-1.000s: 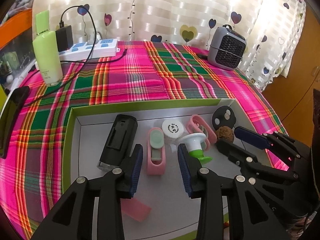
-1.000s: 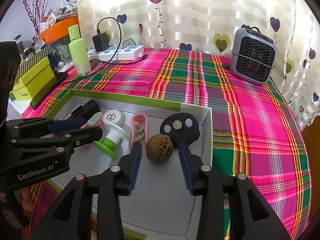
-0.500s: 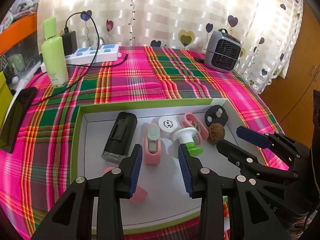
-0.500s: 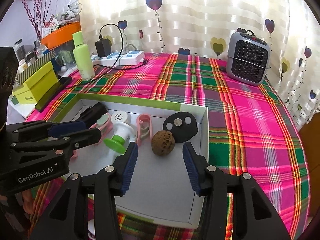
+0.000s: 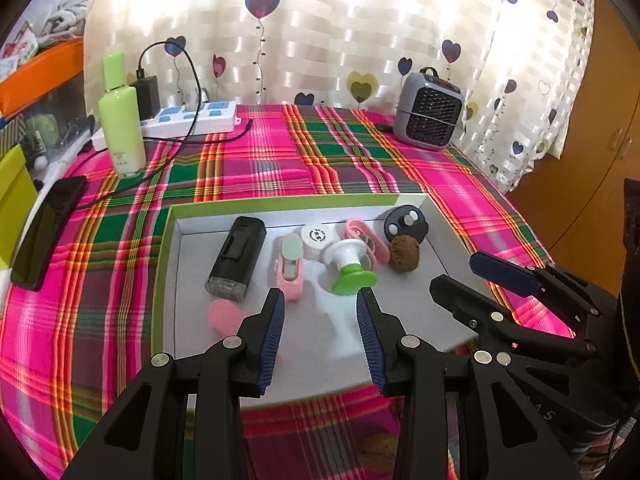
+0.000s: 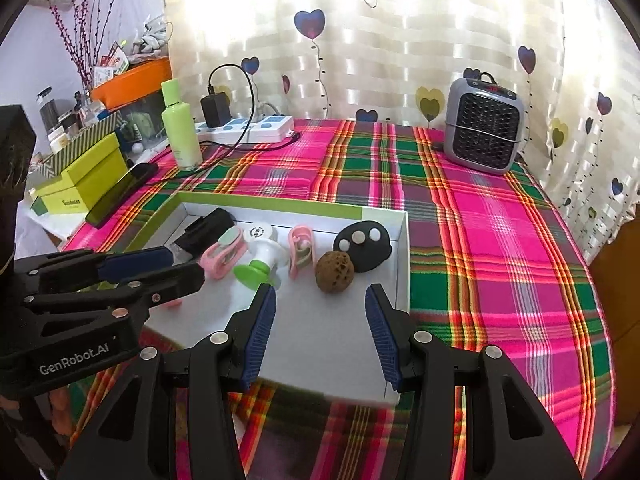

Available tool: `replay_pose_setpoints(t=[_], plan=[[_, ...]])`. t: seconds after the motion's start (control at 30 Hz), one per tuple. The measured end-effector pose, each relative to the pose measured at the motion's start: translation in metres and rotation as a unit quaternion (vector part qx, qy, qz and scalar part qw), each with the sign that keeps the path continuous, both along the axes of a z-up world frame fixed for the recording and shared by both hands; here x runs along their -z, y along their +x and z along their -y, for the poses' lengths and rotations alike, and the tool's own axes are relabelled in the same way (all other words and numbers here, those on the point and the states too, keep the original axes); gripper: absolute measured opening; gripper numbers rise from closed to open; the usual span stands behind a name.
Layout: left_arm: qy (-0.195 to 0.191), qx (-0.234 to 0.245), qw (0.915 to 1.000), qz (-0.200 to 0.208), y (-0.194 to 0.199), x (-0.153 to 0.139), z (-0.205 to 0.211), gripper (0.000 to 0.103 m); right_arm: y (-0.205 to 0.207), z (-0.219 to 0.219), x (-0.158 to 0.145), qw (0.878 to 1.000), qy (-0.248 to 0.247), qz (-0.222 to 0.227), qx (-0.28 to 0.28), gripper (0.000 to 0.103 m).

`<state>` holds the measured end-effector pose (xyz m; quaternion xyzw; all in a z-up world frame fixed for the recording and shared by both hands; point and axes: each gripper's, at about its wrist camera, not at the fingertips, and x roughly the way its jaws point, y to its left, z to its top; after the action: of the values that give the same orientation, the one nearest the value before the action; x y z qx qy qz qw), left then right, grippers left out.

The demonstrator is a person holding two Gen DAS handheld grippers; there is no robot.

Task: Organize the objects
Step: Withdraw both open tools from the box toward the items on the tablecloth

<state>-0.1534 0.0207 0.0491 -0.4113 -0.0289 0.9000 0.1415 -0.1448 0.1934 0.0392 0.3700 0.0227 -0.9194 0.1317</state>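
Inside, shallow white green-rimmed box (image 5: 280, 202)

Both grippers are matte black plastic frames with triangular cut-outs and round silver screw heads. The left gripper (image 5: 320, 300) and the right gripper (image 6: 320, 294) carry ribbed dark-blue pads (image 6: 260, 336). White "GenRobot.AI" lettering marks the left gripper's side.

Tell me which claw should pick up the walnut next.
Right, probably. The walnut lies almost straight ahead of the open, empty right claw; from the left claw it sits off to the side, beyond the green-based piece.
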Motion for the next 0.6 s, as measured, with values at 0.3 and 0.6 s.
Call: replay_pose_setpoints(t=[0.3, 0.6], plan=[[-0.009, -0.004, 0.9999, -0.009, 0.022, -0.005, 0.001, 0.036, 0.019, 0.001, -0.005, 1.0, -0.006, -0.005, 0.001, 0.048], [-0.007, -0.005, 0.9999, -0.008, 0.037, -0.005, 0.001, 0.036, 0.035, 0.001, -0.004, 1.0, -0.006, -0.005, 0.002, 0.048]])
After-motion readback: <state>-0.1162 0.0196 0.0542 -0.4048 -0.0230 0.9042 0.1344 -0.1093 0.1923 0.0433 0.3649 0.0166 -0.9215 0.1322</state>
